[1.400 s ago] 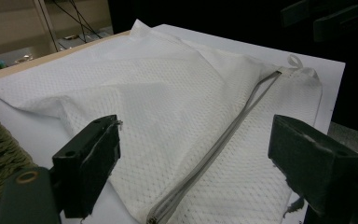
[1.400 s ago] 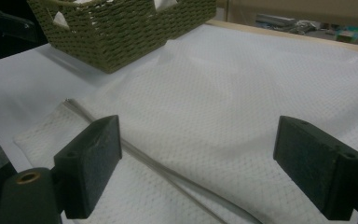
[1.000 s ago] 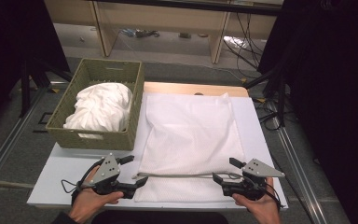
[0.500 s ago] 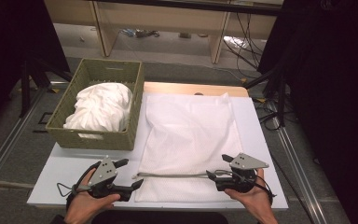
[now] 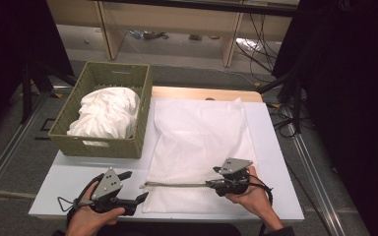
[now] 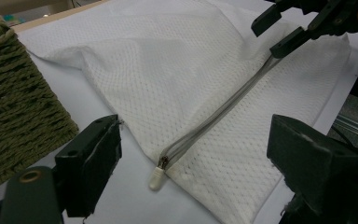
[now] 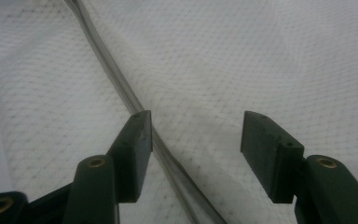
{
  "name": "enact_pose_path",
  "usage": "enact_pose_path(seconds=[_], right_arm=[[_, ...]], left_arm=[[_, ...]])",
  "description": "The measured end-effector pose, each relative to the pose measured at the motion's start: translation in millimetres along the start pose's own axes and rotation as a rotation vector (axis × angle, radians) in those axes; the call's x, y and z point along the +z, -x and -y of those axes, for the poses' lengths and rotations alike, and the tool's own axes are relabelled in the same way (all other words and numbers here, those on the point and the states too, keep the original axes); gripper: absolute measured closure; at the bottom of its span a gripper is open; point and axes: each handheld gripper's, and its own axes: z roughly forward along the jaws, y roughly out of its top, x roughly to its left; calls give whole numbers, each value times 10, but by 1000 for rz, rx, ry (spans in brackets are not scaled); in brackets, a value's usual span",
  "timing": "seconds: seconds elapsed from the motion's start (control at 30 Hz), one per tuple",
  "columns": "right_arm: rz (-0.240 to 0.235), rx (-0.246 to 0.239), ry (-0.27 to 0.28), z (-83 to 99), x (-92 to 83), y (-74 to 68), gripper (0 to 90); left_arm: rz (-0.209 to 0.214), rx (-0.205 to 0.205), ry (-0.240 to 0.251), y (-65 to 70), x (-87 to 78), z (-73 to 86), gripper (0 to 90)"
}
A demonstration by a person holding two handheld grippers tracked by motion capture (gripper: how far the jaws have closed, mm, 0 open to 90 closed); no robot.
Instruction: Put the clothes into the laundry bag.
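Table [image 5: 69, 172] first: a pale rectangular top whose near edge runs along the bottom of the high view and whose far edge meets a wooden strip. Bare surface shows along the right edge, at the near left corner, and in a thin band along the near edge.

Next in size is the white mesh laundry bag [image 5: 202, 147], lying flat in the middle of the table. Its long axis runs from the far edge to the near edge, and its near hem comes almost to the near edge. Its left side lies just beside the woven basket [image 5: 101, 145], which fills the far left corner and holds a heap of white cloth [image 5: 107, 112].

A grey zipper [image 5: 177, 185] crosses the bag near its near hem, running parallel to the near edge, left to right. In the left gripper view its white end tab [image 6: 156, 178] lies at the bag's left margin, resting on bare table.

The right gripper [image 5: 215, 183] is held over the right stretch of the zipper, jaws pointing left along it. In the right gripper view its jaws stand apart, with the zipper line passing just inside one jaw and nothing pinched between them.

The left gripper [image 5: 139, 198] sits at the near left corner of the bag, by the near edge, jaws spread wide and pointing right toward the tab, apart from it.
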Motion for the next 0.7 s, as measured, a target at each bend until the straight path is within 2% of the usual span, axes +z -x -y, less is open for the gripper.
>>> enact_pose_path(seconds=[0.03,0.07,0.1,0.13,0.17,0.2,0.23,0.27,0.3,0.33,0.37,0.4,0.43,0.47,0.57,0.7], right_arm=[[-4,-33,-3,-14,49,11,481],[-17,-69,-37,-30,122,13,489],[-17,-69,-37,-30,122,13,489],[-20,-69,-55,-31,143,6,493],[-38,-39,-94,-36,164,-19,495],[-34,-65,-98,-32,193,-10,502],[-37,-58,-129,-36,221,-7,543],[-25,-79,-129,-39,231,4,573],[-25,-79,-129,-39,231,4,573],[-27,-98,-135,-48,235,23,622],[-38,-93,-123,-47,250,28,654],[-40,-91,-128,-63,251,32,691],[-37,-109,-133,-75,258,33,725],[-33,-100,-146,-87,262,38,755],[-45,-112,-125,-104,265,77,782],[-24,-137,-142,-118,250,86,843]], left_arm=[[5,-1,0,3,1,0,171],[1,7,-3,4,-6,-3,171],[5,12,-3,3,-7,-4,171],[5,0,-3,13,-6,-3,171],[8,8,-4,12,-3,-6,171],[13,6,0,11,5,-4,171],[13,7,-1,12,8,-4,171],[6,22,-6,9,4,-8,171],[12,40,-7,-1,7,-12,171],[14,35,-7,2,9,-10,171],[18,34,-5,1,12,-10,171],[22,2,-1,15,20,-3,170],[24,10,-3,10,26,-4,170],[31,8,-2,9,33,-3,170],[31,12,-6,10,30,-5,171],[18,27,-13,1,26,-12,171]])
